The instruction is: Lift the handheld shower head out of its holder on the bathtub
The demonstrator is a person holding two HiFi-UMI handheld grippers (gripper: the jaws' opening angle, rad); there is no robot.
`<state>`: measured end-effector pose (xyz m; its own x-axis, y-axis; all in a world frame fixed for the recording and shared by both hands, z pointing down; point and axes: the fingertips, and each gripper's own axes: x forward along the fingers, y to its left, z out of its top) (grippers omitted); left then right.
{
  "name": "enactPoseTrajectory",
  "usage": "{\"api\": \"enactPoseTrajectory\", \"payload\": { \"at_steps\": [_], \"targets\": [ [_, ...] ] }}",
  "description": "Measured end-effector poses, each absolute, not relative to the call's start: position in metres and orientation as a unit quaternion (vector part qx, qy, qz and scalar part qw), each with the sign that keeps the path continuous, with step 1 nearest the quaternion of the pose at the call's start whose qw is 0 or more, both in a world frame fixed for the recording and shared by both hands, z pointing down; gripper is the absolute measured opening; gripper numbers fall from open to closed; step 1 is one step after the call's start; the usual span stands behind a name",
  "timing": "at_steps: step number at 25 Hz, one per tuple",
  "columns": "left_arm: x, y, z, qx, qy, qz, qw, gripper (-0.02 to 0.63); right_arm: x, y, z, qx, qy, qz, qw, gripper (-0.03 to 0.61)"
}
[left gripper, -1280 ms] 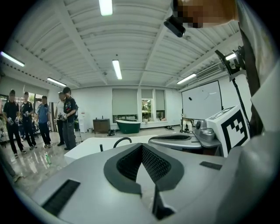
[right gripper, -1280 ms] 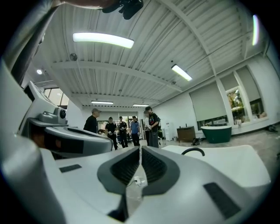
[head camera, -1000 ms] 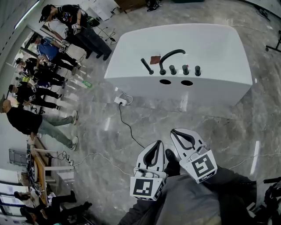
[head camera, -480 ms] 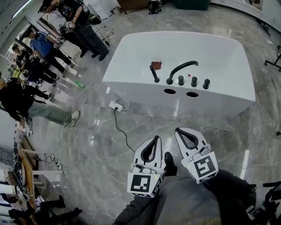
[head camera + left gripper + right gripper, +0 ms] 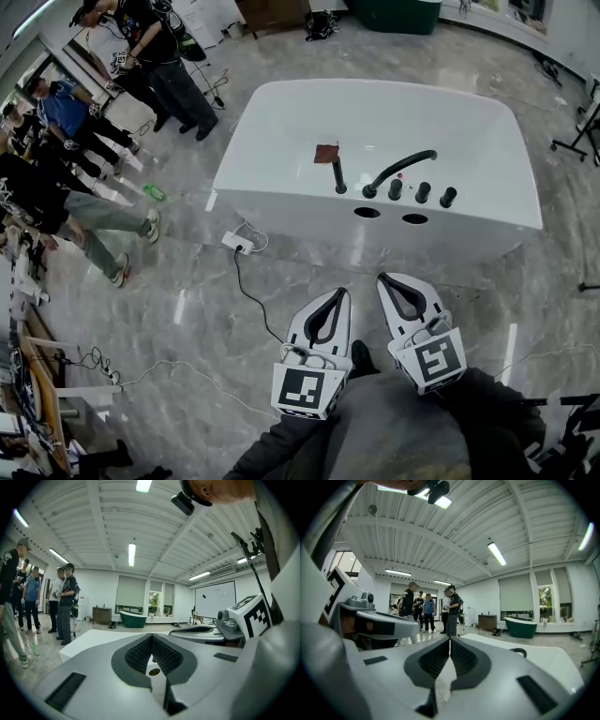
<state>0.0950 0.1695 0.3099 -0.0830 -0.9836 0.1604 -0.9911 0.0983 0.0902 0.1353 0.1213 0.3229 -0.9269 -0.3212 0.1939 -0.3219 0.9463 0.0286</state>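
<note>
Bathtub (image 5: 281,131) nearer than before, handheld shower head (image 5: 337,174) upright on its rim, left gripper (image 5: 337,295) and right gripper (image 5: 387,281) closed, empty.

Bystanders (image 5: 159,56) at left, power strip (image 5: 236,243), green tub (image 5: 403,14)

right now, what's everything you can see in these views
white oval bathtub: one, white, on the floor ahead
black handheld shower head: one, black, in its holder on the tub's near rim
black curved faucet spout: one, black, right of the shower head
black round knobs: three, black, in a row right of the spout base
brown square patch: one, brown, behind the shower head
white power strip: one, white, on the floor by the tub
dark green tub: one, green, far top
people: several, standing at left
left gripper: one, grey, shut, empty
right gripper: one, grey, shut, empty
</note>
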Motion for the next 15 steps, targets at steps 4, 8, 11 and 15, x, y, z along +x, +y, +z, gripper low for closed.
{"api": "enactPoseTrajectory", "payload": {
  "at_steps": [4,8,11,15],
  "targets": [
    [0.078,0.173,0.308,0.671,-0.735,0.012,0.091,0.002,0.121,0.122,0.316,0.171,-0.98,-0.005,0.097,0.005],
    [0.068,0.171,0.307,0.674,-0.733,0.009,0.093,0.002,0.109,0.117,0.31,0.177,-0.979,-0.007,0.1,0.005],
    [0.056,0.169,0.31,0.67,-0.736,0.011,0.097,0.002,0.095,0.112,0.312,0.173,-0.98,-0.002,0.094,0.005],
    [0.033,0.158,0.311,0.663,-0.742,0.018,0.096,0.002,0.072,0.099,0.317,0.163,-0.983,-0.001,0.082,0.005]
  ]
}}
